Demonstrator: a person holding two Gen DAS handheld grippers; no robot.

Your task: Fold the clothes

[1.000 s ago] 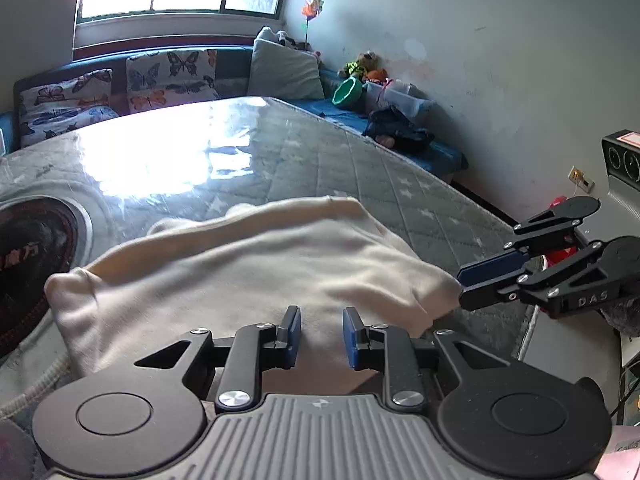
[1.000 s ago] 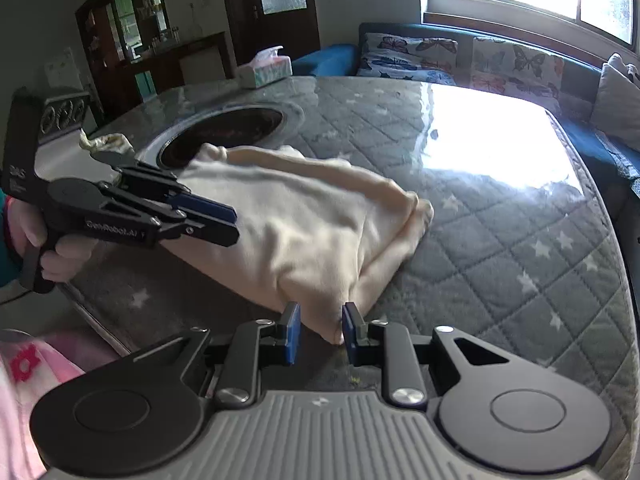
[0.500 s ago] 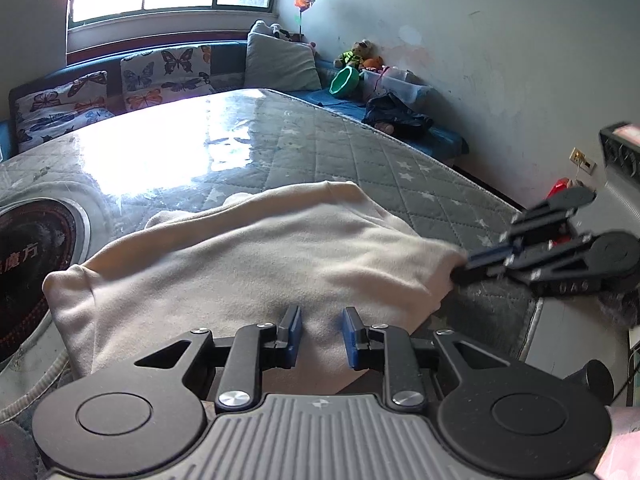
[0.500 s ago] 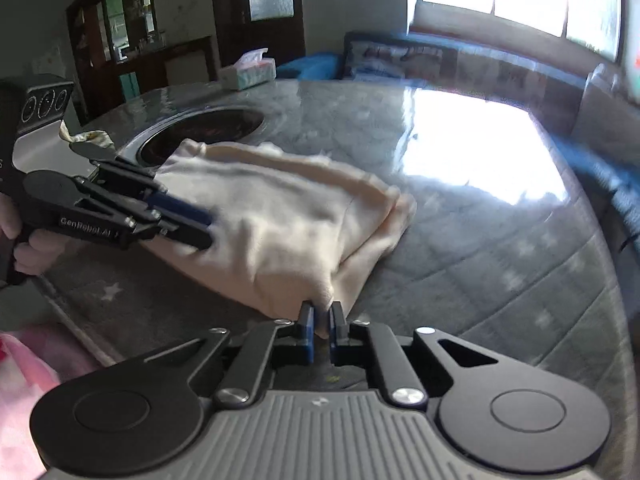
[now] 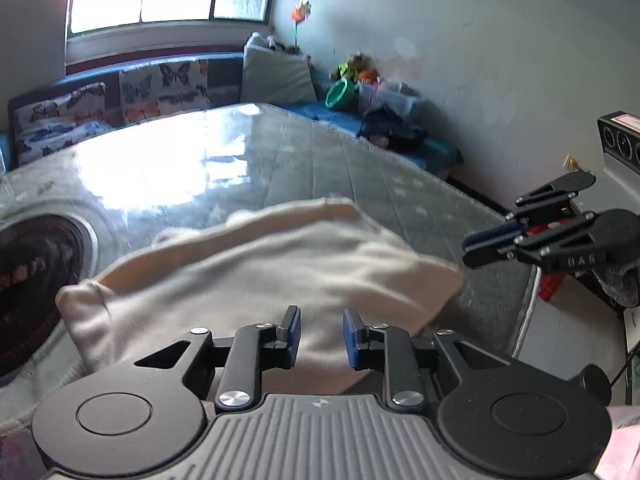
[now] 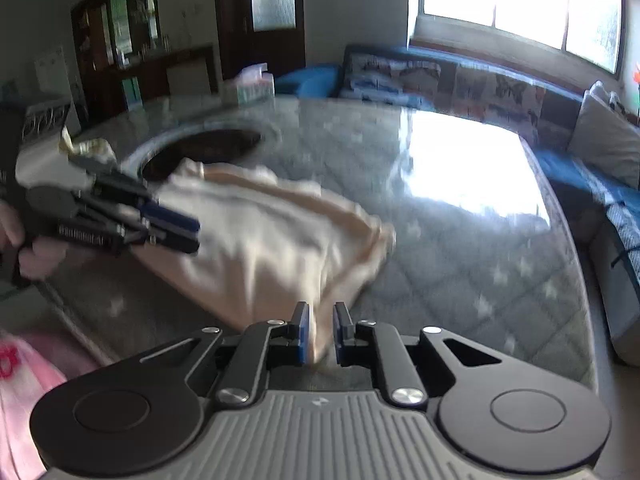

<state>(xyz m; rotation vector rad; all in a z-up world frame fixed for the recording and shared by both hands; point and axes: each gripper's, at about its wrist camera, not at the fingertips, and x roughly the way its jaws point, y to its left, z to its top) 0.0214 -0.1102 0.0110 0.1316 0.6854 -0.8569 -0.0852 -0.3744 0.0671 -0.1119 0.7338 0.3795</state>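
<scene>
The cream garment [image 5: 256, 280] lies in a thick, rumpled fold on the near part of the quilted table [image 5: 360, 184], one end close to the dark round inset [image 6: 204, 148] and the other at the table's near edge. Both tools are at that near side. The left gripper [image 5: 320, 336] hovers over the cloth with its blue pads a modest way apart and nothing pinched — cloth shows through the gap, lying beneath. The right gripper [image 6: 320, 332] is at the garment's near corner; its jaws have just been opening a little from a tight close, and a peak of cream fabric stands between the pads. The picture is smeared here, so I'd say it probably has that corner only loosely, if at all — I can't swear the pads press on it.

To my eye the step in hand is taking hold of the near edge for another fold. Next, the right tool needs a firm bite on that corner, the left needs to drop and close on the edge beside it, and then both should lift together and carry the edge across toward the far side, keeping the layers from sliding apart.
</scene>
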